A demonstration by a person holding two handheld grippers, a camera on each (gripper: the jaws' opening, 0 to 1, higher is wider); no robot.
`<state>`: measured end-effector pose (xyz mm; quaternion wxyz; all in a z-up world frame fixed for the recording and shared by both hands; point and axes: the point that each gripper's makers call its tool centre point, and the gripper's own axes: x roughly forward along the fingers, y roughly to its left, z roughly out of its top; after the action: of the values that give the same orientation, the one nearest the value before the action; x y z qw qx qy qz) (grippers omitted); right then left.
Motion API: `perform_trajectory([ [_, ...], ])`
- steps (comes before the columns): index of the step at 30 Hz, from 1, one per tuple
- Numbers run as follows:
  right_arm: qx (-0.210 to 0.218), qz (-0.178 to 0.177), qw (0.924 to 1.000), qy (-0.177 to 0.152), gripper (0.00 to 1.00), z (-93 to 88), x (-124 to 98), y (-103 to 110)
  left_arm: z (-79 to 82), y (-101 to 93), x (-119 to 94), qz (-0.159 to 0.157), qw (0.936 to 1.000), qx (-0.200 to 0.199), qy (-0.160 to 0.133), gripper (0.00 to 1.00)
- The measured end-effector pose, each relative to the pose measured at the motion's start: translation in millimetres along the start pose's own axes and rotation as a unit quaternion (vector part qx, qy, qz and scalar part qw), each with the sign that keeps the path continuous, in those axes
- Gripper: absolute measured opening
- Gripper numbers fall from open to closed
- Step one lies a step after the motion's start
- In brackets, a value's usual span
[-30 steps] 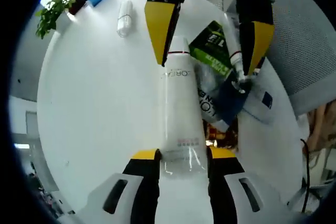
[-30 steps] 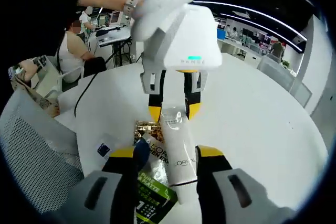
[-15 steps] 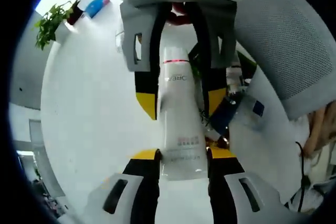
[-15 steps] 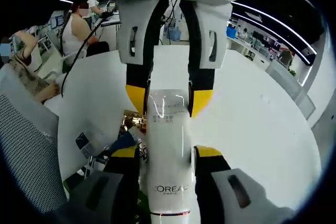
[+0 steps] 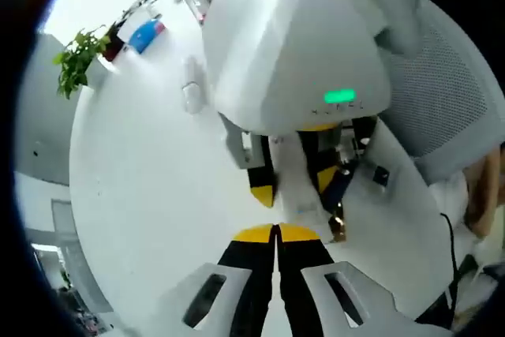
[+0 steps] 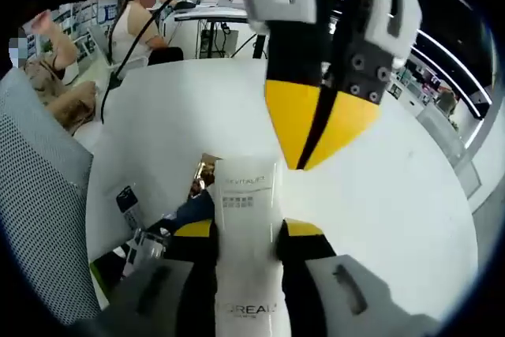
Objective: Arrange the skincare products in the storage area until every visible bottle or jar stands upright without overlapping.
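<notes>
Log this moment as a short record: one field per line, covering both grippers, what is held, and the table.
left gripper: shut, jaws together, holding nothing
right gripper: shut on white L'Oreal tube
tube state: gripped along its length between the right jaws
pile: dark tube and packets lying flat beside the held tube
table: white, round
background: potted plant at the table edge

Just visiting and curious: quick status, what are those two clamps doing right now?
Right hand-held gripper shut on white tube. Left hand-held gripper shut, holding nothing. Other products lying in a heap on the table, none upright.
</notes>
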<state>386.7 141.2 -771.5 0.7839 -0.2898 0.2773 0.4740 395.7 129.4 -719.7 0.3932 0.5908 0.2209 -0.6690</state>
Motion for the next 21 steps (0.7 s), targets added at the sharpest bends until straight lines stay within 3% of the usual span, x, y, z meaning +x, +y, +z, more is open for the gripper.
perform_trajectory([
  [1,-0.006,0.0,1.0,0.001,0.29,-1.0,0.1,-0.3,-4.2,-0.6,1.9,0.002,1.0,-0.009,-0.001,0.0],
  [2,-0.006,0.0,1.0,0.001,0.29,-1.2,0.0,-0.5,-8.7,-2.3,2.8,0.005,0.9988,-0.048,-0.005,0.0],
  [6,0.0,-0.001,1.0,-0.002,0.28,-1.8,-5.1,-1.3,-18.3,-6.3,2.0,0.019,0.9973,-0.069,-0.019,0.05],
  [9,0.013,-0.005,0.9998,-0.012,0.28,2.0,-8.1,-2.8,-26.0,-10.7,-1.1,0.033,0.9916,-0.12,-0.035,0.07],
  [16,0.01,-0.013,0.9992,-0.035,0.27,16.5,-17.2,-3.7,-25.2,-19.7,-15.4,0.041,0.9674,-0.225,-0.107,0.24],
  [21,0.011,-0.024,0.9983,-0.053,0.27,22.6,-25.4,-6.6,-21.9,-19.0,-27.4,0.056,0.946,-0.284,-0.145,0.24],
])
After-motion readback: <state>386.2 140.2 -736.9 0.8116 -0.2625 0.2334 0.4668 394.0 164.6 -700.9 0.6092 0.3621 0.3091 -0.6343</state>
